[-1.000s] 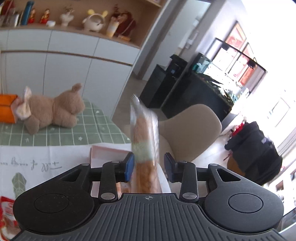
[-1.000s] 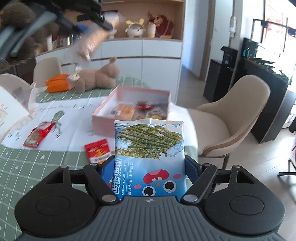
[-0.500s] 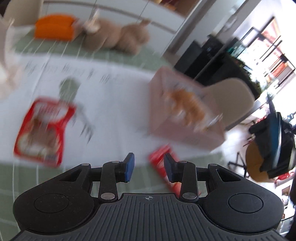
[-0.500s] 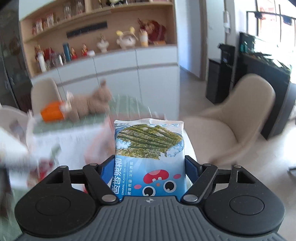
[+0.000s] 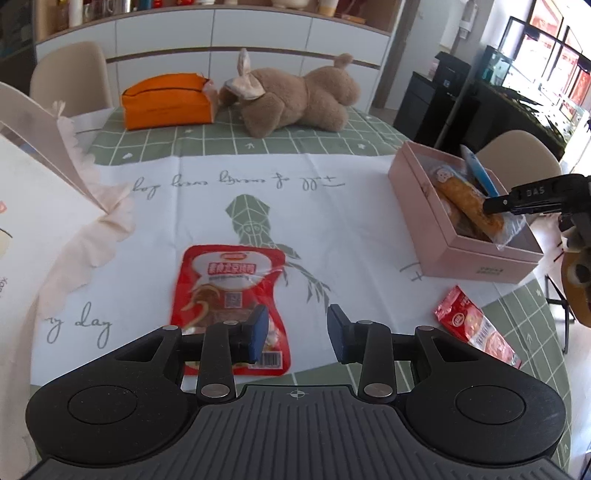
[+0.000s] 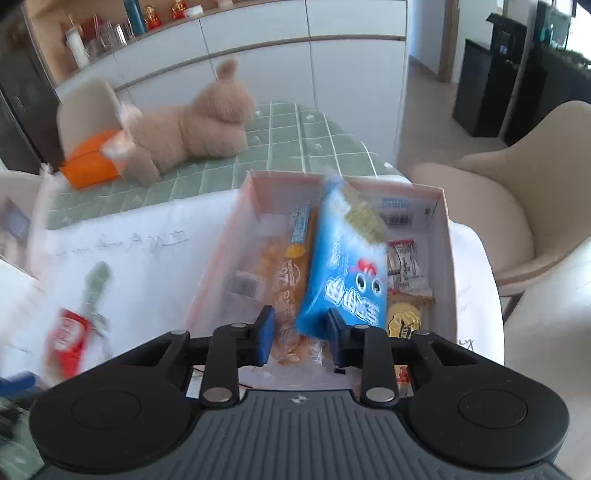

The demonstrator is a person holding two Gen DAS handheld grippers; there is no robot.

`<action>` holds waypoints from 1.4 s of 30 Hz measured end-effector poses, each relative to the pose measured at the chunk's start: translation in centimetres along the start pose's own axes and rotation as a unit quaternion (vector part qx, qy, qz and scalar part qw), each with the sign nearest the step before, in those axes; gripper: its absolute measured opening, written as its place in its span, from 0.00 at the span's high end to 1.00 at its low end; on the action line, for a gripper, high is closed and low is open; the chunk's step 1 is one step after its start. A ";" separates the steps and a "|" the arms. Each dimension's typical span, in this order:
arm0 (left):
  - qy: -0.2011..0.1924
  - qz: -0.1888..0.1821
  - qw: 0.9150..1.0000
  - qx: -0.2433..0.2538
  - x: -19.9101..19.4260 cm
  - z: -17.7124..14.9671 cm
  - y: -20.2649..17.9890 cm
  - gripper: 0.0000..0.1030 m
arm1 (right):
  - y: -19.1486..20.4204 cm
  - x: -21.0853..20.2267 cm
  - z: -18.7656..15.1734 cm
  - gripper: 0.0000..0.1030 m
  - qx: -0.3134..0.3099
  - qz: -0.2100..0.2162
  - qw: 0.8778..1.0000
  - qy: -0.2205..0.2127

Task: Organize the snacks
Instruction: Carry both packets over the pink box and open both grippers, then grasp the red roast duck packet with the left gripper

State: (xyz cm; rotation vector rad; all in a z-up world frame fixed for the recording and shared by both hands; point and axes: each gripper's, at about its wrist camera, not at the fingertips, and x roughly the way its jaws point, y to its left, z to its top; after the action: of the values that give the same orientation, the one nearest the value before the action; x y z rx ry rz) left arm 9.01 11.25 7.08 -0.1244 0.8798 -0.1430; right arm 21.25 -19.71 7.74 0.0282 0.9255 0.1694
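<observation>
– Snacks first: where do they lie, starting from your hands?

– Under your left gripper (image 5: 297, 332) lies a red pouch (image 5: 231, 295), flat on the white printed cloth (image 5: 332, 221). Your left-hand finger hangs over its lower corner. The claw stands apart with nothing between its pads.

– And your right gripper (image 6: 301, 334)?

– It hovers over the near end of the pink box (image 6: 445, 240). Its jaws have just been closing, yet a gap shows between the blue pads and they press on nothing. Through that gap you see only the long orange packet (image 6: 291, 280) down in the box.

– So where is the blue seaweed packet (image 6: 340, 266)?

– Just beyond your right-hand finger, tilted, inside the box and leaning over the orange packet. That picture is blurred, so whether the packet rests on the bottom I cannot tell. Small wrapped snacks lie along the box's right wall.

– Anything left outside the box?

– A small red packet (image 5: 472, 328) lies on the green checked tablecloth (image 5: 258, 144), just beside the box's near corner. The red pouch is well apart from the box, to its left.

– Farther back?

– A brown plush toy (image 5: 295, 99) lies on its side at the table's far end, its head touching an orange pouch (image 5: 166, 99). Behind them run white cabinets (image 5: 221, 33), and a beige chair (image 6: 517, 221) stands to the right of the table.
</observation>
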 end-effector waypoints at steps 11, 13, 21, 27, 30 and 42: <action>0.017 -0.002 1.000 0.001 0.8 -0.2 -0.2 0.62 | 1.2 2.4 -2.9 0.76 0.002 -0.025 0.999 0.031; 0.022 0.003 1.000 0.007 1.0 -0.2 -0.3 0.62 | 1.1 1.8 -3.5 0.76 -0.001 -0.027 0.999 0.021; 0.025 0.011 1.000 0.003 2.0 0.3 0.6 0.62 | 0.9 -3.1 -5.9 0.41 -0.017 -0.047 0.998 -0.046; 0.016 0.075 0.997 -0.026 3.5 1.0 3.1 0.62 | 1.2 -5.0 -10.5 0.21 -0.021 0.002 0.999 -0.033; 0.026 0.088 0.995 -0.032 4.2 0.9 3.9 0.62 | 1.9 -3.8 -13.2 0.21 -0.014 0.032 0.999 0.007; 0.040 0.074 0.996 -0.014 5.4 0.8 3.1 0.48 | 4.9 -2.4 -16.4 0.18 -0.059 0.001 0.998 0.019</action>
State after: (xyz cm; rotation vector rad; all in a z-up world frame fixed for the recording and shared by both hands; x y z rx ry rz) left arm 13.25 13.39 3.00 -0.0800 0.9672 0.0031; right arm 6.17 -16.07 0.22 -0.0831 0.9526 0.2275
